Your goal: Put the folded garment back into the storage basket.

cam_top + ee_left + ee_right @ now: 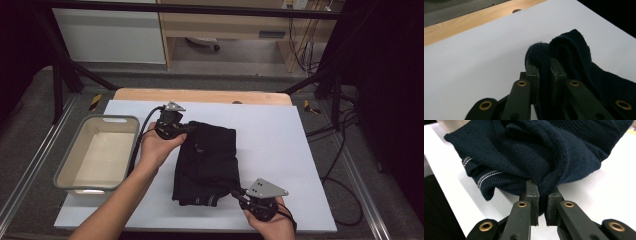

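Observation:
A dark navy knit garment lies folded on the white sheet, with a pale stripe on its ribbed hem. My left gripper is at the garment's far left corner, shut on a thick fold of the knit. At the near right corner my right gripper pinches another fold between its jaws. In the right gripper view the bunched garment rises just beyond the jaws.
A grey-rimmed empty tub stands at the left edge of the sheet. A strip of bare wooden tabletop runs along the far side. Cables lie on the floor to the right, beside black frame legs.

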Motion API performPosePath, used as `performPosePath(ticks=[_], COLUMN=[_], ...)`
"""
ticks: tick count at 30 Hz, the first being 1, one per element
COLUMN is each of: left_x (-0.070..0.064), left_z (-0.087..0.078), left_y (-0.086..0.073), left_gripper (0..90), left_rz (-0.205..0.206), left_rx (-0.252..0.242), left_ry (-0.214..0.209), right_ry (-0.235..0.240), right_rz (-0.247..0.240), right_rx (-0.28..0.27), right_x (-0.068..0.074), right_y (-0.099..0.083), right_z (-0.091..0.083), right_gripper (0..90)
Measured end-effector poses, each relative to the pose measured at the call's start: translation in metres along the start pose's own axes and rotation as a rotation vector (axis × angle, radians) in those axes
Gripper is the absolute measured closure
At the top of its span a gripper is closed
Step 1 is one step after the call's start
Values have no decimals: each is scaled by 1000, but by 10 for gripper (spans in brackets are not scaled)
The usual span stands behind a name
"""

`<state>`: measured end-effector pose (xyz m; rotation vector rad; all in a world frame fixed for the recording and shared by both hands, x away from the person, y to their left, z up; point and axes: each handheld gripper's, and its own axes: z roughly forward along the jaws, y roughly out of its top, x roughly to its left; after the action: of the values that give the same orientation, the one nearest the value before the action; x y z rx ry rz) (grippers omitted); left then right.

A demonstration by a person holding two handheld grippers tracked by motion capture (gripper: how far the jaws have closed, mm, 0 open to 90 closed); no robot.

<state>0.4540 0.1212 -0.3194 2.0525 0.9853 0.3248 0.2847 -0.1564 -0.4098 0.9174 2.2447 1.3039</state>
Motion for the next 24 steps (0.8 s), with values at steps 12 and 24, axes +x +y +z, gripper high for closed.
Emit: performPosePath(ticks=[12, 24], left_x=[11, 24], left_z=[-23, -45], left_y=[29, 35], left_gripper=[806, 805], left_rz=[0, 9], left_rx=[25, 15], left_ry=[44, 67], right_ry=[86, 154], right_rz=[14, 2], right_rx=[1, 4], right_x=[4, 3], right_y=[39, 70], right_z=[13, 24], right_gripper=[841, 841])
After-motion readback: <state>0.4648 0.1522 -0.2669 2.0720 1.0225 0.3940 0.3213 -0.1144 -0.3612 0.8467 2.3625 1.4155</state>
